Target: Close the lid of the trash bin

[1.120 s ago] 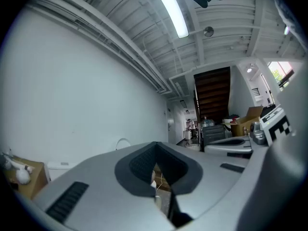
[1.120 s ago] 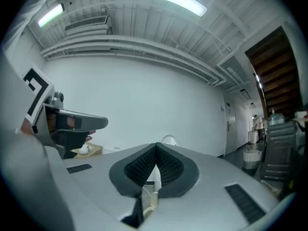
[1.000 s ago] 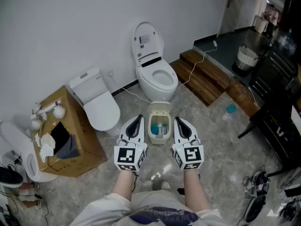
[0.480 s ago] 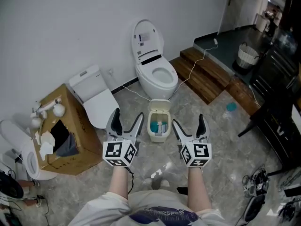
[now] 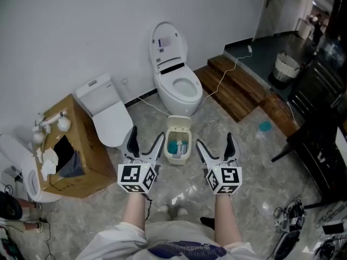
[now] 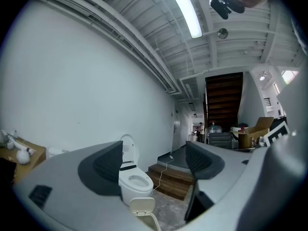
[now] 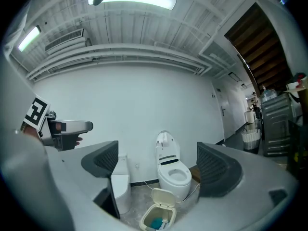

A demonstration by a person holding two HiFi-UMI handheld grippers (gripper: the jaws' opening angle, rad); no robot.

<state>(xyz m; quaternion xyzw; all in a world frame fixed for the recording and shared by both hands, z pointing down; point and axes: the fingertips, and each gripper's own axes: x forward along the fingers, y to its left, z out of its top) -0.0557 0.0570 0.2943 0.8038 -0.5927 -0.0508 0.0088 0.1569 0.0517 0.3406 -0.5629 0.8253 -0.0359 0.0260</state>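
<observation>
A small cream trash bin (image 5: pixel 177 143) stands on the floor in front of me, its lid (image 5: pixel 179 124) tipped up and back, with blue and white rubbish inside. My left gripper (image 5: pixel 143 140) hovers open to the bin's left and my right gripper (image 5: pixel 216 143) open to its right, both level and empty. Through the right gripper's (image 7: pixel 161 165) spread jaws I see the open bin (image 7: pixel 157 216) low between them. The left gripper (image 6: pixel 156 160) shows only the raised lid (image 6: pixel 143 205) at the bottom edge.
An open white toilet (image 5: pixel 176 77) stands against the wall behind the bin, a closed one (image 5: pixel 108 115) to its left. A cardboard box (image 5: pixel 68 150) with tissues sits at far left. Wooden steps (image 5: pixel 238 88) and a white cable (image 5: pixel 222 80) lie to the right, dark furniture (image 5: pixel 320 118) beyond.
Both grippers went from shut to wide open. They spread apart from beside the bin and drew slightly back towards me.
</observation>
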